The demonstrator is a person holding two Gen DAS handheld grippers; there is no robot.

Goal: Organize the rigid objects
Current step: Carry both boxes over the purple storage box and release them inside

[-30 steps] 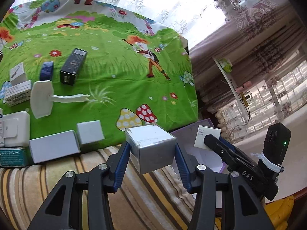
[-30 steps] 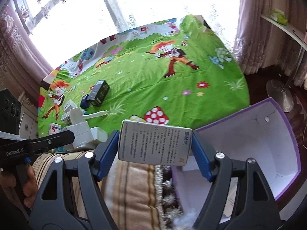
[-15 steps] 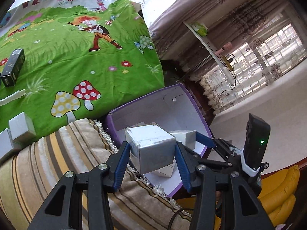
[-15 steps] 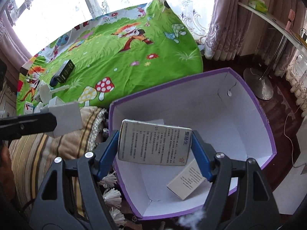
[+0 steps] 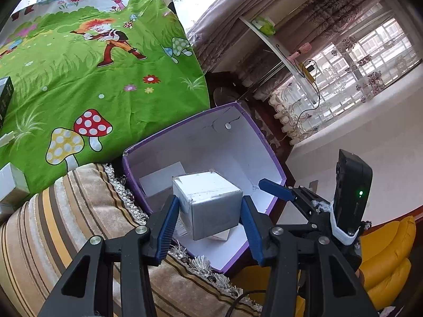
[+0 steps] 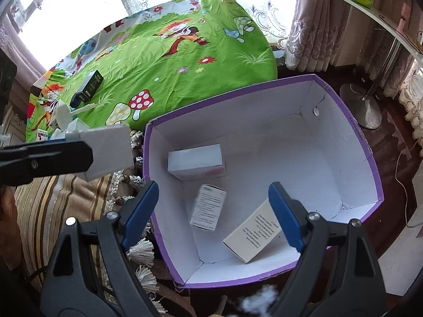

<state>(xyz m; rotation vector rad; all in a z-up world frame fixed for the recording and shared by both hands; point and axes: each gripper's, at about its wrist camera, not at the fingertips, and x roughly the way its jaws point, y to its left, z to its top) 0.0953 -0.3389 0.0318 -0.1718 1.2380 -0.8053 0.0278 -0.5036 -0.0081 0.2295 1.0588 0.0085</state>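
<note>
My left gripper (image 5: 208, 201) is shut on a white-grey cube box (image 5: 206, 185), held over the near left corner of the purple box (image 5: 264, 142). Seen from the right wrist, that cube box (image 6: 108, 153) hangs just left of the purple box's rim (image 6: 144, 158). My right gripper (image 6: 212, 189) hovers above the purple box with its jaws opening and nothing between the pads. Three cartons lie on the white floor inside: a pink-striped one (image 6: 197, 163), a small printed one (image 6: 208, 207) and a longer printed one (image 6: 253, 235).
A green cartoon bedsheet (image 6: 171, 60) carries a black box (image 6: 88, 85) and several white boxes (image 6: 71, 124) at its left. A striped tasselled blanket (image 5: 66, 224) borders the purple box. A metal stand base (image 6: 362, 105) sits on the dark floor to the right.
The right gripper let go of its printed carton, which is now down in the purple box, and its jaws spread wider. The left gripper carried the cube box from the blanket to the box's edge.
</note>
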